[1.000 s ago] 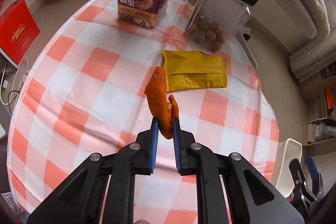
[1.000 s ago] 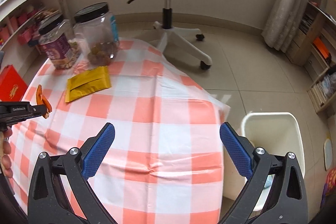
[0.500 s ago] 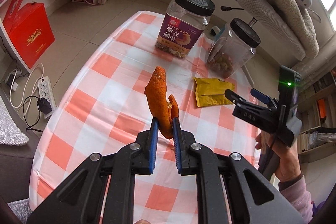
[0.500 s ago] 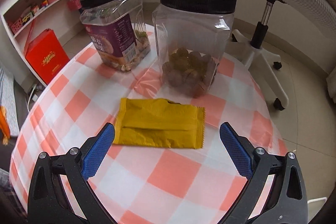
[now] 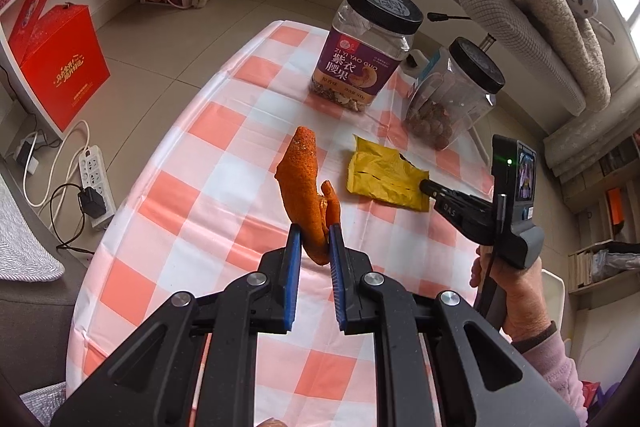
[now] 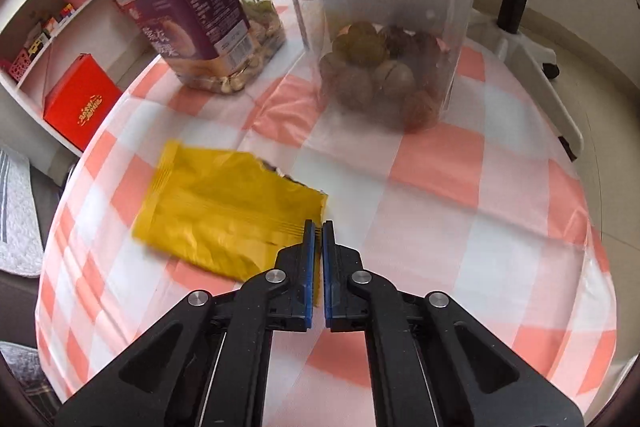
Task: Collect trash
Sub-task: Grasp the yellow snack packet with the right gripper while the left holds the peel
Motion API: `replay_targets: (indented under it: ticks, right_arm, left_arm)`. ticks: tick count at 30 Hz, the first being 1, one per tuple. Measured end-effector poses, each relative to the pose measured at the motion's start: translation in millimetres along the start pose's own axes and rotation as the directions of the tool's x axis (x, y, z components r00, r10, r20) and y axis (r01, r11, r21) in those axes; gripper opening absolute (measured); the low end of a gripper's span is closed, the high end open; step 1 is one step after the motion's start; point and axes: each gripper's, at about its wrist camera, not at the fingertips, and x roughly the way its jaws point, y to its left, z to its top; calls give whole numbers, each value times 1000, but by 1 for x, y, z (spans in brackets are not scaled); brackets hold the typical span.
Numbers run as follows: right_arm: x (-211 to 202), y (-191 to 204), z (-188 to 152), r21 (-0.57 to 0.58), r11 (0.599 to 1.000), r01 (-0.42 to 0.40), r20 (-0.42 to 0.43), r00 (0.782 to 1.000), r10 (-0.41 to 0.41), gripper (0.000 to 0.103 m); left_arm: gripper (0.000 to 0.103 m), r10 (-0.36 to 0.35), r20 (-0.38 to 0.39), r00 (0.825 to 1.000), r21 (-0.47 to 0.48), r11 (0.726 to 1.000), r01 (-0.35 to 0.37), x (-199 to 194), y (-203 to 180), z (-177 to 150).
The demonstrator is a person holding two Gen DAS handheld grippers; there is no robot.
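My left gripper [image 5: 314, 230] is shut on an orange peel [image 5: 305, 183] and holds it upright above the checked tablecloth [image 5: 224, 167]. A yellow snack wrapper [image 6: 224, 215] lies on the cloth; it also shows in the left wrist view [image 5: 384, 179]. My right gripper [image 6: 318, 227] is shut on the wrapper's near right corner, and its edge runs between the jaws. In the left wrist view the right gripper [image 5: 426, 187] touches the wrapper's right end.
Two clear jars with black lids stand at the table's far side: a purple-labelled nut jar [image 5: 360, 55] and a jar of round nuts [image 5: 448, 103]. An office chair [image 5: 520, 7] is behind them. A red box [image 5: 60, 63] and a power strip [image 5: 94, 179] are on the floor at left.
My right gripper moved in low over the wrapper and closed from wide open onto its corner. My left gripper kept the peel and drew back a little.
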Motion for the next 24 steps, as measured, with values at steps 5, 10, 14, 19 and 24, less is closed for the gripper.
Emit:
replay_targets:
  ticks: [5, 10, 14, 19, 24]
  right_arm:
    - [-18, 25, -55, -78, 997, -15, -54, 998, 11, 3]
    - [-45, 54, -87, -198, 978, -60, -80, 996, 45, 44]
    - [-62, 87, -85, -375, 926, -33, -13, 999, 30, 90]
    - [-56, 132, -82, -595, 801, -65, -46, 998, 47, 96]
    - [-10, 168, -96, -749, 655, -98, -164, 986, -39, 95]
  left_arm:
    - [14, -8, 20, 1000, -11, 1000, 8, -10, 6, 1]
    - [14, -22, 30, 999, -35, 999, 23, -20, 17, 4]
    - [14, -29, 41, 999, -57, 998, 32, -27, 24, 7]
    - [15, -44, 47, 998, -97, 994, 48, -32, 39, 11]
    - [15, -57, 52, 997, -125, 990, 64, -37, 50, 14]
